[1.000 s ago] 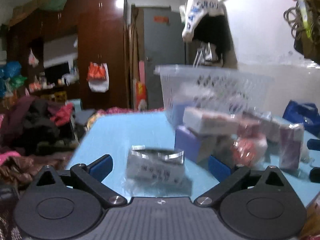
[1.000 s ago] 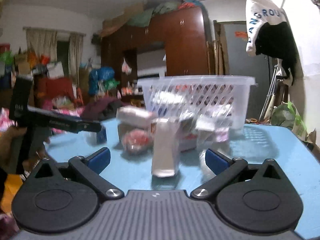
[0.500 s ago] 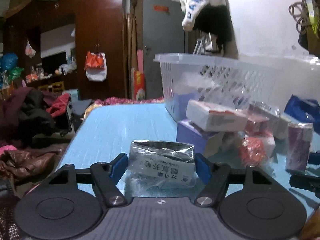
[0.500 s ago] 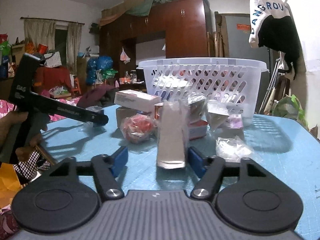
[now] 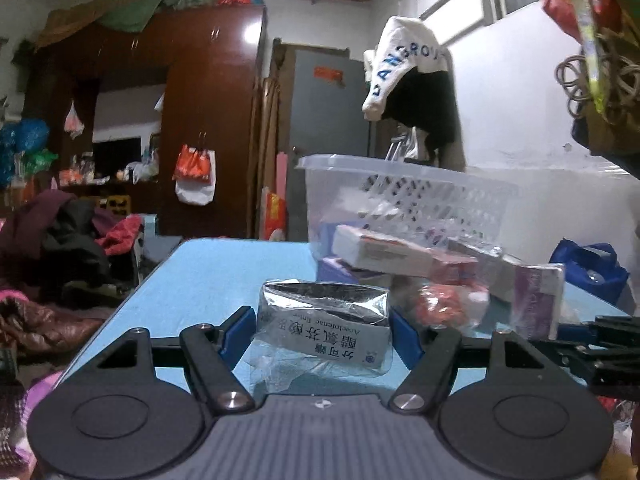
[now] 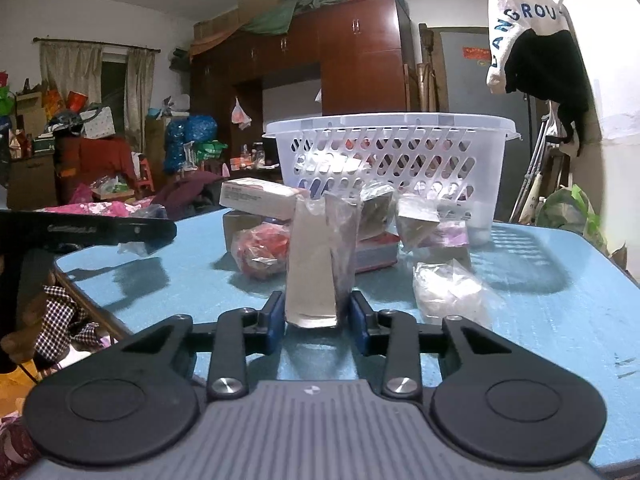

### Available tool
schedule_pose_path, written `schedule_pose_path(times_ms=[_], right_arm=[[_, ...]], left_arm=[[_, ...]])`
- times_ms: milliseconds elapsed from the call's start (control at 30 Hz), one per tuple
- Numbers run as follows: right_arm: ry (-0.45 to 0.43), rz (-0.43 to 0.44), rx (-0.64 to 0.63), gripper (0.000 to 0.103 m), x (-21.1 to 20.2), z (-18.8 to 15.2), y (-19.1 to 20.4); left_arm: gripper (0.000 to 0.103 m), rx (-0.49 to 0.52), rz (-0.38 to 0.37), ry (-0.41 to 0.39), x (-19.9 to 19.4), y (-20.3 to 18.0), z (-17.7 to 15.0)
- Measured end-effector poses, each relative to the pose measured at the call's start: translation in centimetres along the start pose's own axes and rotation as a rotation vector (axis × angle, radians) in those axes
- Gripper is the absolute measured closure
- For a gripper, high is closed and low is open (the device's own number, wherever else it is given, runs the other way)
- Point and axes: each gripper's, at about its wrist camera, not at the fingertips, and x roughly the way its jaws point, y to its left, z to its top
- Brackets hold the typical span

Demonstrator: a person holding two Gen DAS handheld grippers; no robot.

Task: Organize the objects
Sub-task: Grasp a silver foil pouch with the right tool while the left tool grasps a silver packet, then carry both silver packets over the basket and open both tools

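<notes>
Left gripper (image 5: 323, 326) clamped on foil packet (image 5: 324, 322), right gripper (image 6: 316, 318) just closed on upright box (image 6: 318, 264); basket (image 6: 392, 160) part-filled, pile on counter (image 6: 560, 312) remaining.

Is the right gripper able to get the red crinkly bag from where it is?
Probably not right now. The right gripper is shut on an upright silvery packet, and the red bag lies behind that packet, slightly left. It would have to put the packet down first.
</notes>
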Motion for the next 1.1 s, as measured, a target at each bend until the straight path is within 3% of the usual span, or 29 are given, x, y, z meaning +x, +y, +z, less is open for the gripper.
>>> schedule_pose_path(times_ms=[367,533,933,1033,1100], right_arm=[[-0.102,-0.024,0.016,0.066,-2.2,1.1,-1.7],[-0.149,-0.04,0.03,0.066,-3.1,1.2,-2.4],[-0.237,-0.019,0.067,0.066,-3.9,2.4,-3.9],[-0.243,-0.015,0.07,0.066,-3.7,3.1,-4.4],[-0.258,-0.025,0.048,0.066,-3.3,4.9,-4.5]], left_arm=[[0.028,0.011,-0.064,-0.052,-0.6,-1.1,-0.4],[0.028,0.012,-0.084,-0.111,-1.6,-1.3,-0.5],[0.028,-0.015,-0.124,-0.169,-2.2,-1.4,1.4],[0.028,-0.021,-0.142,-0.191,-1.8,-1.4,3.1],[0.028,-0.029,-0.135,-0.215,-0.4,-1.6,6.4]])
